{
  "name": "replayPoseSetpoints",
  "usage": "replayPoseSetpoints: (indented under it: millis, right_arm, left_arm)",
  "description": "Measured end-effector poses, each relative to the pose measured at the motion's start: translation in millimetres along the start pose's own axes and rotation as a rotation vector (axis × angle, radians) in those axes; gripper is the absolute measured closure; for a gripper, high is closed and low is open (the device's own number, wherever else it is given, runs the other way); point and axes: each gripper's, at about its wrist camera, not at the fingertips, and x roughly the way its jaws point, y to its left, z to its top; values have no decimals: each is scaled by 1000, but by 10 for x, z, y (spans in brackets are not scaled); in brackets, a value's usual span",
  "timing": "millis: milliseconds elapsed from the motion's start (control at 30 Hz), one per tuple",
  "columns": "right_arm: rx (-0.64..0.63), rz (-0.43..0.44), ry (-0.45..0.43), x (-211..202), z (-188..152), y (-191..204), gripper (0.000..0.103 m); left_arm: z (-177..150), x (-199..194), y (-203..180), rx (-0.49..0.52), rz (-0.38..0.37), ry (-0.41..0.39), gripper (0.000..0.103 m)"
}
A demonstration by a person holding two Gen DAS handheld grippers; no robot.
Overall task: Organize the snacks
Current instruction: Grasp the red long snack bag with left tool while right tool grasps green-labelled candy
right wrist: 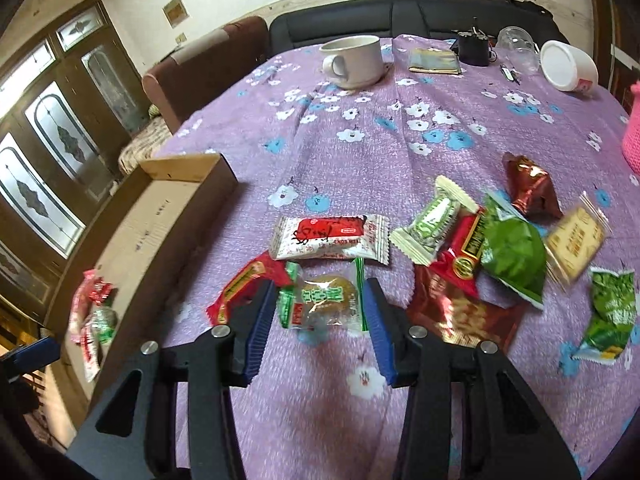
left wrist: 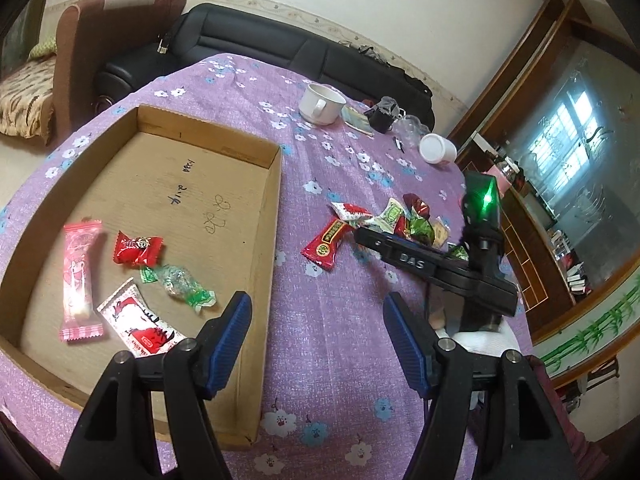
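Note:
A shallow cardboard tray (left wrist: 276,200) lies on the purple flowered tablecloth and holds several wrapped snacks, among them a pink bar (left wrist: 80,276) and a green-ended candy (left wrist: 178,280). My left gripper (left wrist: 316,320) is open and empty above the tray's right wall. More snacks lie in a pile (left wrist: 384,224) to the right. In the right wrist view my right gripper (right wrist: 320,304) is shut on a clear green-printed cake packet (right wrist: 324,300), above a long red packet (right wrist: 244,284). Other snacks (right wrist: 512,252) lie to its right. The tray (right wrist: 188,168) is to the left.
A white mug (left wrist: 320,104) (right wrist: 354,60), a white lidded tub (left wrist: 438,148) (right wrist: 568,66), a clear jar (right wrist: 516,46) and small dark items (right wrist: 474,50) stand at the table's far edge. A black sofa (left wrist: 256,40) is behind. A pink object (right wrist: 632,136) sits at the right edge.

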Motion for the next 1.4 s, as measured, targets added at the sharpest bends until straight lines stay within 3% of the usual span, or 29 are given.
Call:
replayPoseSetpoints:
  millis: [100,167,367,400,433,700,767,1000,1100,1167,1300,1400]
  right_arm:
    - [-31,-19,-3,12,0,48,57]
    - [-42,-32,-2,22,3,50,69]
    - [-6,6,4,-55,-45,-75,82]
    - [1,9,11,-83,-83,-117,87]
    - [8,11,23,-93,-112,-151,98]
    - [111,124,-5,-247,-307,-504,98]
    - [136,145,0,-228,-310,-556,98]
    - [135,164,-16,-257,-318,-554,94]
    - [139,170,-22,-273,-328,-568,94]
    - [134,170,-25,-281,-332,-569,94]
    - [106,165,-56,-334,-331,-512,93]
    - [85,168,-79,-373,-337,-461,84]
  left_arm:
    - [4,51,-47,20,5,10,35]
    - [17,99,-81,36,14,21,35]
    - [75,257,-250,103,25,52,35]
    - [89,286,-271,108,27,59,35]
    - [103,315,-289,114,27,65,35]
    - [369,861,-466,192,64,138,36]
    - [422,1018,-489,211,90,157,44]
    - [484,1459,-487,273,195,237,44]
    - [437,1516,-504,318,245,245,59]
    - [422,1486,-507,334,261,231,84]
    - [405,1358,-400,282,183,215,84]
    - [388,1289,-391,258,158,200,84]
